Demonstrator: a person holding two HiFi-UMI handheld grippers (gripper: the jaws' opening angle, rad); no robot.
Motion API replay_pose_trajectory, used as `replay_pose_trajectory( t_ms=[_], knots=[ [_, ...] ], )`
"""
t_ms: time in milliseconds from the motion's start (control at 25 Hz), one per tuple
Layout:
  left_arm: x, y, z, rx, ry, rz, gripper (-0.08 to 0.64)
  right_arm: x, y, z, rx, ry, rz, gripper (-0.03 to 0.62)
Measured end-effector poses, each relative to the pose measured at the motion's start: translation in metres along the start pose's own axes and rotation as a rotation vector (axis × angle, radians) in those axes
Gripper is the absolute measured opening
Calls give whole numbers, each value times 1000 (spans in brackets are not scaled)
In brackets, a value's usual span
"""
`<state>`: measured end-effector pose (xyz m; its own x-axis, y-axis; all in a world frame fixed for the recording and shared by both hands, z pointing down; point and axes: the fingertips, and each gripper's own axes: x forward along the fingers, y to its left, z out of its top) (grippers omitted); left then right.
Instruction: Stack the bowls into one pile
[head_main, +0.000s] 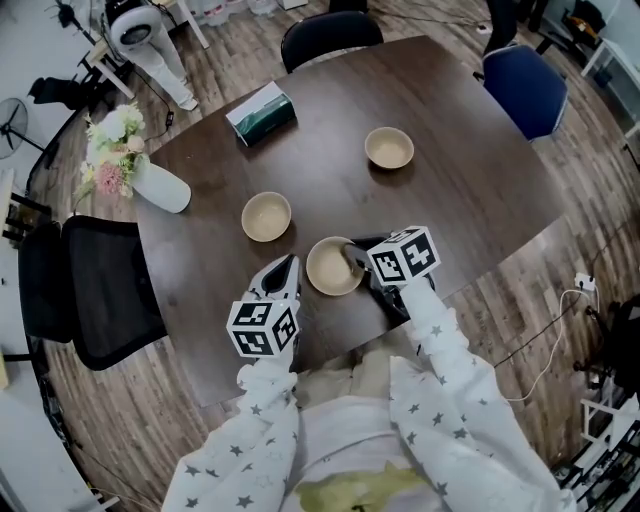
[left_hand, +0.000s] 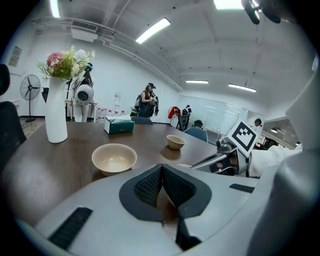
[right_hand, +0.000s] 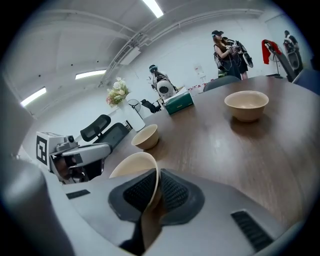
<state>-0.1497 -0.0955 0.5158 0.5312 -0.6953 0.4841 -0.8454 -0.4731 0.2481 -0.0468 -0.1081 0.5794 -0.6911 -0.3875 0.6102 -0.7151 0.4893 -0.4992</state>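
A: What's the biggest thing here?

B: A dark wood table (head_main: 455, 185). Everything else sits on it.

A: Any containers?

B: A white vase (head_main: 162, 188) at the left edge stands upright with pink and white flowers (head_main: 112, 140) in it. Towards the far side is a green and white box (head_main: 261, 113). I can't see into it from here.

A: Any writing on it?

B: None I can read. The only other print is the black and white square markers on the gripper cubes.

A: And the bowls?

B: Three beige ones, all empty, none stacked. The far bowl (head_main: 389, 148) sits alone, well apart from the others. The mid bowl (head_main: 266, 216) is near the table's centre. The near bowl (head_main: 333, 265) is at the near edge, close to the mid bowl but not touching it.

A: Where are the grippers?

B: The near bowl lies between them. The right gripper (head_main: 354, 252) pinches that bowl's right rim, and its own view shows the thin wall clamped between the two pads, one inside the bowl and one outside.

A: And the left one?

B: The left gripper (head_main: 285, 268) is just beside the near bowl's left side. Its jaws are pressed together with nothing in them.
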Motion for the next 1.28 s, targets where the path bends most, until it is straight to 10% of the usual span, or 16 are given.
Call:
replay_pose_trajectory(
  t_ms=[1280],
  knots=[
    [102,-52,69,-45,-75,105,26,-73,-138,117,143,-216,-127,41]
  ],
)
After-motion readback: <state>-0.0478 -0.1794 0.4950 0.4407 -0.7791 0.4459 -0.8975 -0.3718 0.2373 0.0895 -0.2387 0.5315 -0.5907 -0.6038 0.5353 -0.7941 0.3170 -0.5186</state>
